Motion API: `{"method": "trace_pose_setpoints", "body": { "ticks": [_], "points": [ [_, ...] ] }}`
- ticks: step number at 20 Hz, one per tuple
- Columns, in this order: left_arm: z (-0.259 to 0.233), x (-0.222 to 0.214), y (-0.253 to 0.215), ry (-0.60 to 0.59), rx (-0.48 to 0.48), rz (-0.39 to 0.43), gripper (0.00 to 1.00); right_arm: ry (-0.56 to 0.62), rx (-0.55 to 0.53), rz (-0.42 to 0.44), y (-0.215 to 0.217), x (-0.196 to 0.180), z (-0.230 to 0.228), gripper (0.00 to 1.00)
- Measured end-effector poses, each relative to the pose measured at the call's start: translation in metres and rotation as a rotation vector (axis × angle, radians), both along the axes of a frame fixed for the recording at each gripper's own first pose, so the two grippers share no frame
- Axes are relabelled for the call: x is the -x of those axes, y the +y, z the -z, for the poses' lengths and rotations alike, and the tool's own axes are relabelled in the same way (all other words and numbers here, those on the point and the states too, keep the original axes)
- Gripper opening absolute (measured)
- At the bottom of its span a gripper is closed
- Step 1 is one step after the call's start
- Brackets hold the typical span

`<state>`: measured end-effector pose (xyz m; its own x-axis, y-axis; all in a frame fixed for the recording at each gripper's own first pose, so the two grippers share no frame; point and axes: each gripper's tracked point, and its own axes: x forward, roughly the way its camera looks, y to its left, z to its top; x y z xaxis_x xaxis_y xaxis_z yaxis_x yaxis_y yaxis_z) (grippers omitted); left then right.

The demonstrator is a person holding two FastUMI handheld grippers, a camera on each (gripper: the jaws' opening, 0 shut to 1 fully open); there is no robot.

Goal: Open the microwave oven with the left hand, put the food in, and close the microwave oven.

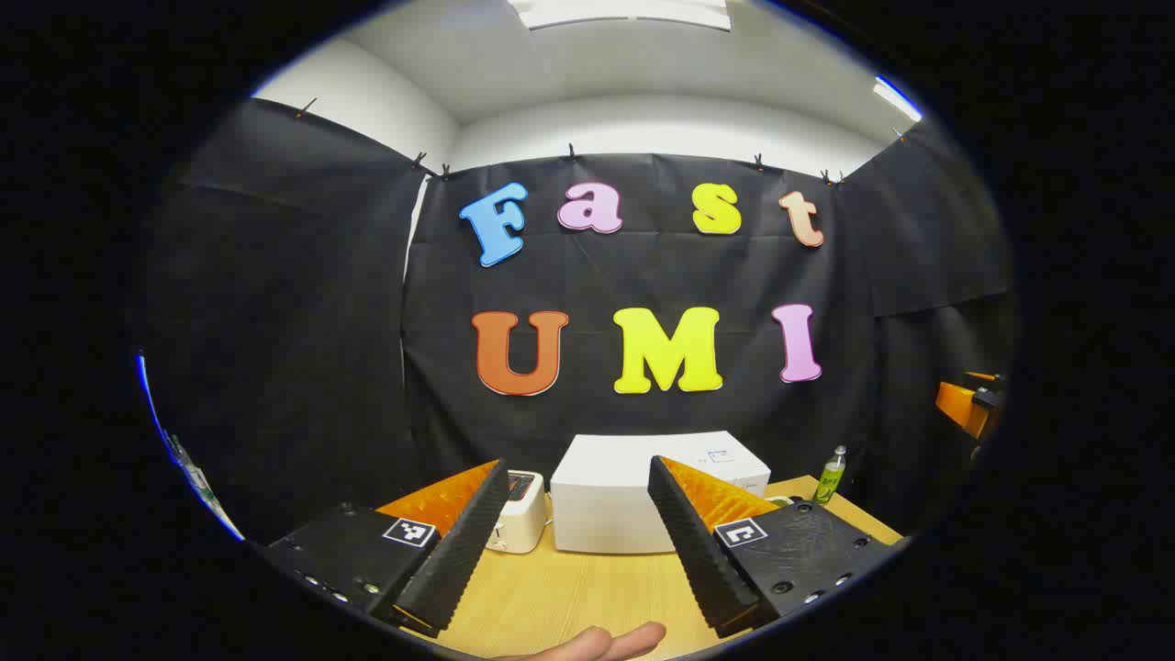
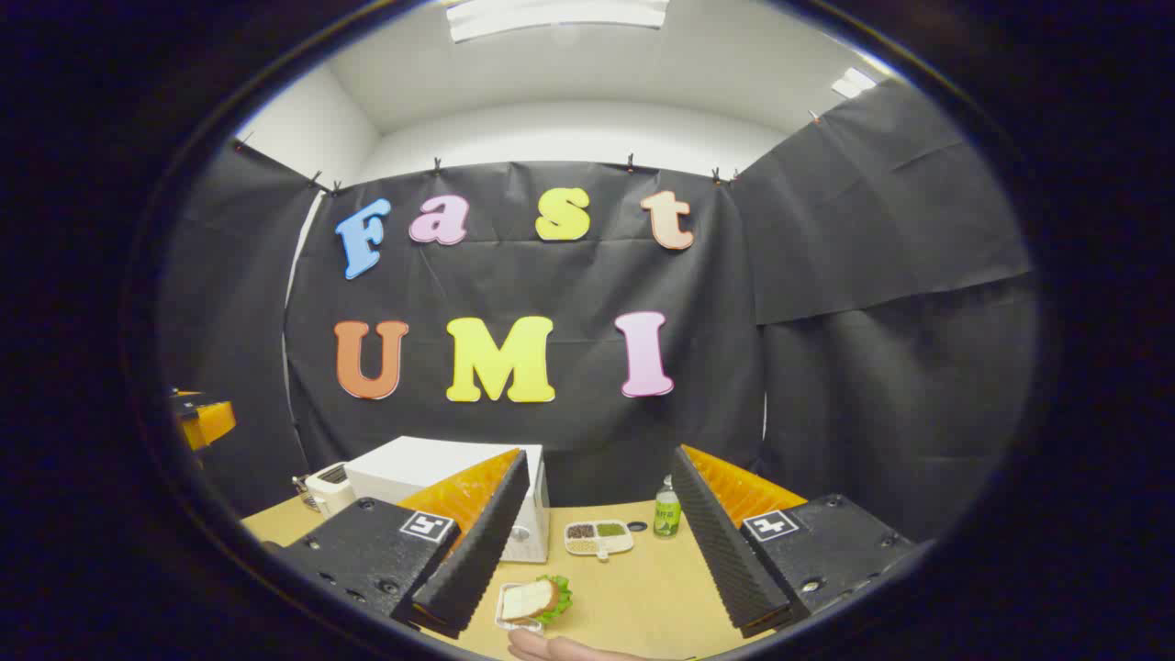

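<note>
Step one not started: we hold both grippers clear, fingers spread, empty. Left gripper faces microwave, beyond fingertips, door shut. Sandwich on desk between right gripper fingers. Next: reach door.

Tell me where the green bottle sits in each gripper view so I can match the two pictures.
Left gripper view: the green bottle stands low at the right, on the table's far edge, right of the white microwave.
Right gripper view: the green bottle stands low, just right of centre, right of the divided snack tray.
Shared landmark: the white microwave, left of the bottle in both.
</note>
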<state>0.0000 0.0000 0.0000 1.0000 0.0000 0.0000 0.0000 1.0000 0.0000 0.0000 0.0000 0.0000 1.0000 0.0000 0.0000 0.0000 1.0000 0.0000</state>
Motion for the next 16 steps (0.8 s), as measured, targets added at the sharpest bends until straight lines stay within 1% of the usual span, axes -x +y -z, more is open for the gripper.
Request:
{"method": "trace_pose_setpoints", "body": {
  "ticks": [2,4,5,6,7,8,9,10,11,12,13,14,15,16],
  "points": [
    [0.002,-0.001,0.000,0.011,0.019,0.020,0.94,0.009,0.006,0.002,-0.006,-0.005,0.001,0.99],
    [0.001,-0.004,0.004,0.012,0.021,0.015,0.94,0.010,0.023,0.016,-0.015,-0.008,0.000,0.99],
    [0.000,-0.006,0.005,0.012,0.019,0.010,0.83,0.007,0.028,0.020,-0.018,-0.009,-0.001,0.92],
    [-0.001,-0.008,0.004,0.012,0.019,0.010,0.84,0.001,0.031,0.021,-0.020,-0.009,-0.004,0.99],
    [-0.003,-0.009,0.004,0.010,0.020,0.010,0.84,-0.002,0.033,0.021,-0.022,-0.010,-0.004,0.92],
    [-0.003,-0.011,0.004,0.010,0.019,0.012,0.84,-0.003,0.030,0.020,-0.024,-0.009,-0.006,0.99],
    [-0.003,-0.010,0.004,0.015,0.019,0.012,0.84,-0.006,0.026,0.017,-0.024,-0.008,-0.007,0.99],
    [-0.002,-0.010,0.003,0.023,0.022,0.014,0.84,-0.009,0.026,0.016,-0.025,-0.006,-0.010,0.92],
    [0.001,-0.009,0.003,0.044,0.026,0.013,0.84,-0.017,0.026,0.016,-0.027,-0.005,-0.014,0.92],
    [0.006,-0.005,0.005,0.072,0.031,0.009,0.94,-0.029,0.026,0.018,-0.028,-0.002,-0.018,0.99],
    [0.006,-0.001,0.006,0.075,0.039,0.008,0.84,-0.038,0.030,0.016,-0.028,0.000,-0.020,0.99],
    [-0.002,0.001,0.006,0.053,0.034,0.004,0.94,-0.045,0.036,0.017,-0.030,0.003,-0.021,0.92],
    [-0.007,0.004,0.011,0.038,0.023,-0.011,0.94,-0.052,0.039,0.020,-0.033,0.004,-0.021,0.99],
    [-0.007,0.004,0.018,0.027,0.018,-0.030,0.94,-0.062,0.034,0.021,-0.035,0.005,-0.023,0.92]
  ]
}}
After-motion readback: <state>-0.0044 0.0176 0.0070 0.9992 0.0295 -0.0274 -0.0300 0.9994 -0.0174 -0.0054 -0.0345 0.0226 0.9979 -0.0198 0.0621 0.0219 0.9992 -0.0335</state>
